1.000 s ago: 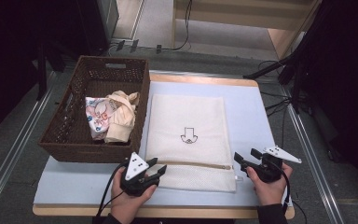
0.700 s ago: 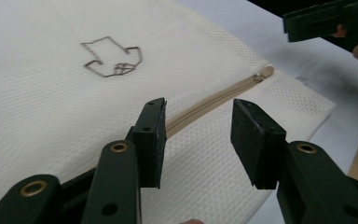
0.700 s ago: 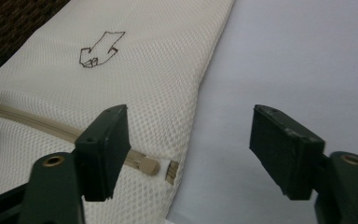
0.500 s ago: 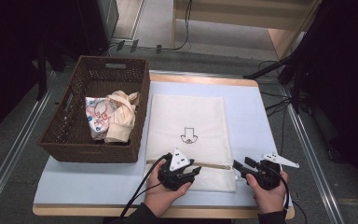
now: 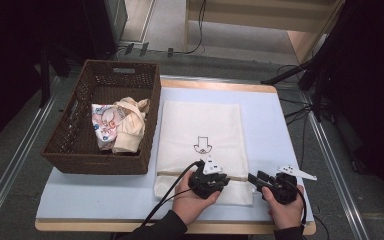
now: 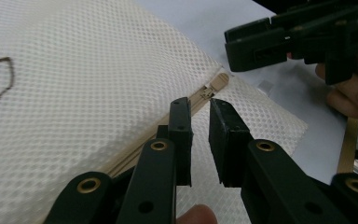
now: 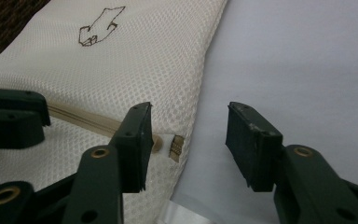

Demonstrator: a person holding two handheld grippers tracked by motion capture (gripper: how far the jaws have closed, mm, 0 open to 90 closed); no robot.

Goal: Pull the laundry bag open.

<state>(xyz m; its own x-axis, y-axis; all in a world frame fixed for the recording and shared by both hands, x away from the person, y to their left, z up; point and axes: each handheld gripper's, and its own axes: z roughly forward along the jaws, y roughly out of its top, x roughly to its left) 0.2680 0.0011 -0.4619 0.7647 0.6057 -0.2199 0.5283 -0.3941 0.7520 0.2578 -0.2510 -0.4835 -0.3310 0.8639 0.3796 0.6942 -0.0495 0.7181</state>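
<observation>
A cream mesh zip bag point(image 5: 202, 125) with a drawn arrow lies flat on the pale blue table top point(image 5: 265, 120). Its tan zipper point(image 6: 135, 156) runs along the near edge, and the zipper pull point(image 6: 213, 87) sits close to the bag's right corner. My left gripper point(image 6: 199, 105) hovers over the zipper line just behind the pull, its jaws a narrow gap apart with nothing pinched. In the high view the left gripper point(image 5: 222, 179) points right. My right gripper point(image 7: 189, 112) stands wide open over the bag's right corner and the zipper end point(image 7: 176, 148). The high view puts the right gripper point(image 5: 254, 178) facing the left one.
A brown wicker basket point(image 5: 80, 95) stands left of the bag and holds a printed cloth point(image 5: 105, 125) and a cream cloth point(image 5: 130, 125). The table's wooden edge point(image 5: 220, 85) runs behind the bag. Cables trail from both grippers toward the person.
My left gripper has travelled right along the bag's near edge, from its left corner to close beside the right gripper. The right gripper has stayed almost in place.
</observation>
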